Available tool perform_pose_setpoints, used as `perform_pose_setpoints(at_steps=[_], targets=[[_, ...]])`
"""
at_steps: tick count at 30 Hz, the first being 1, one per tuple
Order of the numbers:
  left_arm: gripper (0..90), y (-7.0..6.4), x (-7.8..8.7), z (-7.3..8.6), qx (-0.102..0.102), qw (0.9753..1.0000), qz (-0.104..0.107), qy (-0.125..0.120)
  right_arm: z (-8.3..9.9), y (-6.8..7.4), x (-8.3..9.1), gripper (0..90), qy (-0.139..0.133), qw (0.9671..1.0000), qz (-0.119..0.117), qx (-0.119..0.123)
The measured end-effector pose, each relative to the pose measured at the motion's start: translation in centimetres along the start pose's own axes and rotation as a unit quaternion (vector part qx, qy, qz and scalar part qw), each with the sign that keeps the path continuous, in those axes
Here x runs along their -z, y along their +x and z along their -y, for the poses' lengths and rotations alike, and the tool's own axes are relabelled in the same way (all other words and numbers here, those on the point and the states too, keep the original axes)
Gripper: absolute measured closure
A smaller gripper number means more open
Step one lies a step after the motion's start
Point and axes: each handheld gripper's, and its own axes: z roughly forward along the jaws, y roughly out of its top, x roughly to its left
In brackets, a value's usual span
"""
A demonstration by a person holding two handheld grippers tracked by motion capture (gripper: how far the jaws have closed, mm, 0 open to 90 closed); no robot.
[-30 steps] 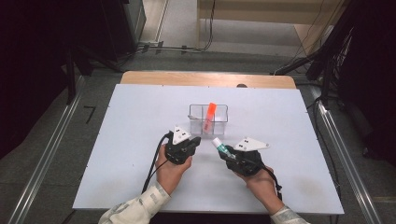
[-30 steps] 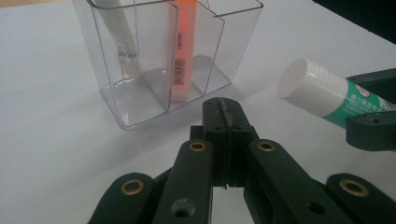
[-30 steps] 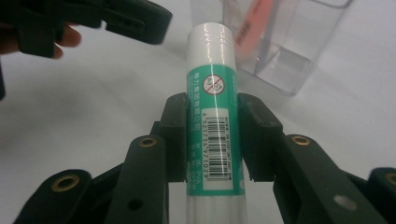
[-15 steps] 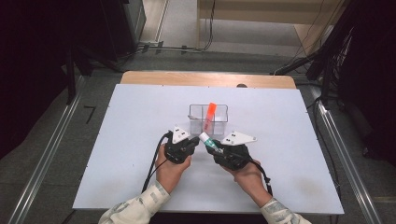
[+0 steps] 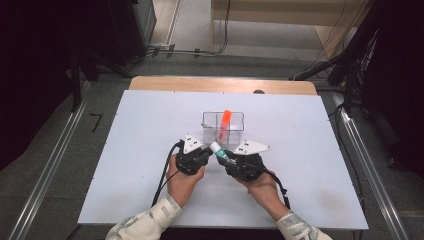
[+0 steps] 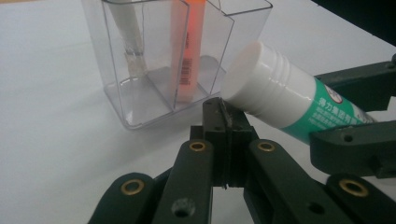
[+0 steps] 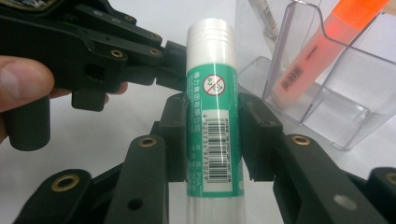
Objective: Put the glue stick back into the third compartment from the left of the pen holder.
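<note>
Right fingers (image 7: 212,140) clamped on glue stick (image 7: 212,116), left fingers (image 6: 224,121) closed – empty, beside its cap

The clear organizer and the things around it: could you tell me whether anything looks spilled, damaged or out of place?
Nothing stands out. The clear organizer stands upright on the table, with an orange marker leaning in one compartment and a white pen in another. The right gripper holds a glue stick, intact and capped, beside the shut left gripper.

The glue stick (image 7: 215,116) has a green label with a black barcode and a white cap. A clear organiser (image 5: 223,128) holds an orange highlighter (image 5: 224,122). The counter (image 5: 125,150) is white.
</note>
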Motion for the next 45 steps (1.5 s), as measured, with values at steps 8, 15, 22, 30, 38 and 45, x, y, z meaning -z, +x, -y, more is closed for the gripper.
perform_pose_setpoints(at_steps=[8, 15, 22, 30, 38, 45], targets=[[90.0, -0.4, 0.6, -0.3, -0.015, 0.9996, 0.009, -0.023, 0.2, 0.0, -0.4, 64.0, 0.009, 0.9999, -0.006, -0.001], [90.0, -1.0, 0.9, -0.6, -0.038, 0.9987, 0.003, -0.032, 0.4, -0.1, -0.5, 64.1, 0.012, 0.9999, -0.006, -0.002], [90.0, 0.1, 0.9, -0.3, -0.019, 0.9993, -0.021, -0.024, 0.4, -0.2, -0.4, 64.1, 0.009, 1.0, 0.004, 0.002], [63.2, 1.4, 0.9, 0.3, 0.014, 0.9985, -0.05, -0.016, 0.4, -0.8, -0.2, 64.1, 0.001, 0.9999, 0.009, -0.012], [31.9, 2.0, 0.8, 0.9, 0.028, 0.9956, -0.09, 0.0, 0.3, -1.2, -0.1, 64.1, -0.005, 0.9998, 0.015, -0.015], [28.9, 2.1, 0.8, 1.1, 0.029, 0.9953, -0.092, 0.003, 0.3, -1.6, 0.0, 64.0, -0.008, 0.9995, 0.019, -0.023]])
